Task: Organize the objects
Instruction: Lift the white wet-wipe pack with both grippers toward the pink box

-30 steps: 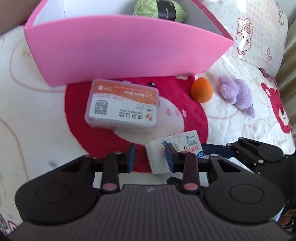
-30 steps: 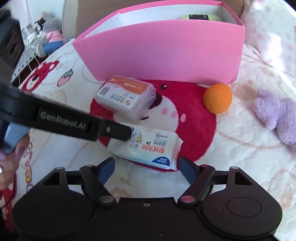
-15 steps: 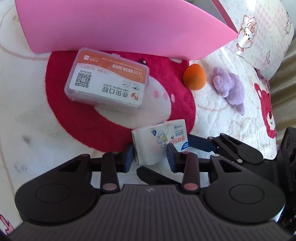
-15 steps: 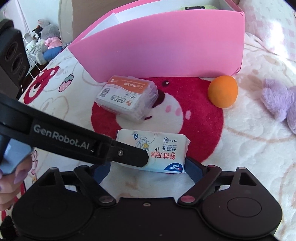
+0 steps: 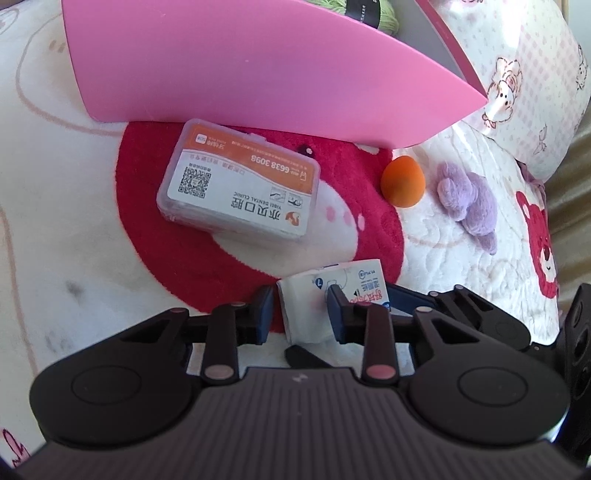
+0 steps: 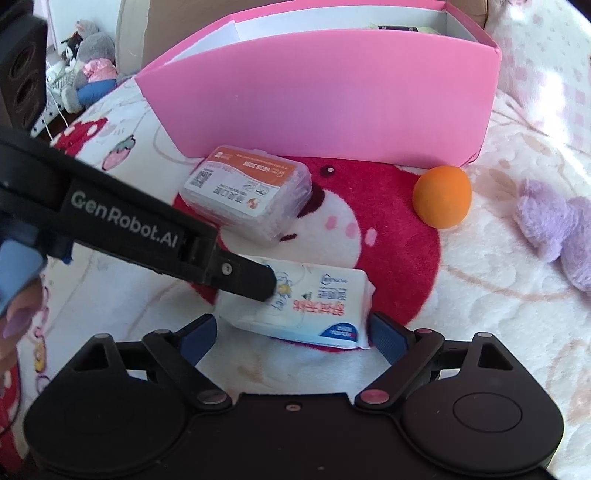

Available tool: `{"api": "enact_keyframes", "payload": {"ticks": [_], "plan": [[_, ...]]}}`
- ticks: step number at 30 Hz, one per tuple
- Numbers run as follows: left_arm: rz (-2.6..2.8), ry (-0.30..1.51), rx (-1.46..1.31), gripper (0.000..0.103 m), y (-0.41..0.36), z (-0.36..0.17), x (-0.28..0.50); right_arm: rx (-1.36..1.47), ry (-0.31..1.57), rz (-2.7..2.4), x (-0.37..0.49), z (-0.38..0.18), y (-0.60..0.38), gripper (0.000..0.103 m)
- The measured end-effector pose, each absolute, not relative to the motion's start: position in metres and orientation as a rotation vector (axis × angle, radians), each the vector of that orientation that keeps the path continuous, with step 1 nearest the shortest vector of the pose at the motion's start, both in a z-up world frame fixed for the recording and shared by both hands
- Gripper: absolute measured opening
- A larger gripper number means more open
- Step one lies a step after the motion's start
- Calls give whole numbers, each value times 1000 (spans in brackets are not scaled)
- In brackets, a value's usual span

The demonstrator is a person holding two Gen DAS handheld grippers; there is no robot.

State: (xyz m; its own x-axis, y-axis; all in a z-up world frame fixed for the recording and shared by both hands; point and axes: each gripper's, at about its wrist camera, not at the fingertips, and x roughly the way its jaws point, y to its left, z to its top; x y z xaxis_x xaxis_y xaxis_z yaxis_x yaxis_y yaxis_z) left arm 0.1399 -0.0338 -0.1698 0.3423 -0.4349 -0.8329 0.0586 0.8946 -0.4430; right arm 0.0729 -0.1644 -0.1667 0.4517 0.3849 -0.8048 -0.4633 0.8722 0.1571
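Straddling a wet-wipe packet (image 6: pixel 301 308) on the bear-print blanket (image 5: pixel 74 236), the right gripper (image 6: pixel 293 334) holds its fingers spread wide to either side, gripping nothing, while the left gripper (image 5: pixel 300 309) has one finger laid on the packet's near end, seemingly to steady it; its jaws are partly parted and not clamped. A dental-clinic case (image 5: pixel 240 181), orange ball (image 6: pixel 441 197) and purple plush (image 5: pixel 467 201) lie nearby before the pink box (image 6: pixel 317 96), the likely destination, which already holds green yarn (image 5: pixel 369 11).
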Motion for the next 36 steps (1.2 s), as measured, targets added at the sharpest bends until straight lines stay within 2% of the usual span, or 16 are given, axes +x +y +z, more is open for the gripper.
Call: {"api": "enact_keyframes", "payload": {"ticks": [4, 26, 36], "plan": [[-337, 1183, -358, 28, -36, -170, 140, -95, 961, 541, 69, -164, -166, 80], [-422, 1163, -356, 28, -20, -132, 116, 19, 977, 541, 43, -120, -167, 78], [-478, 1112, -224, 28, -10, -106, 96, 17, 957, 526, 25, -98, -146, 78]]}}
